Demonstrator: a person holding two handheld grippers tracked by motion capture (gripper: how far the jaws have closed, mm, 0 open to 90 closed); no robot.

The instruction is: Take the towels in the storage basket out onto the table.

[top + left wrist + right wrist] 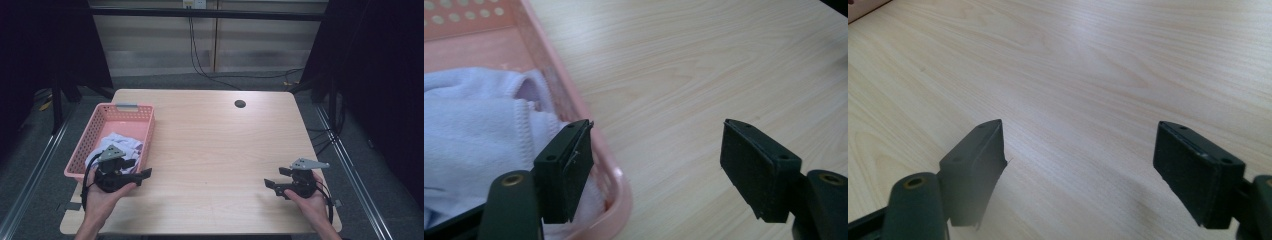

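One white cloth (469, 130) in the pink basket (574, 107), seemingly just beside the wide-open, empty left gripper (656, 165).

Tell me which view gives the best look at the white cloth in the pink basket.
The left gripper view: the white cloth lies close up, its stitched hem plain, bunched against the pink basket wall. The high view shows the cloth small and partly behind the left tongs. The right gripper view looks over bare table.
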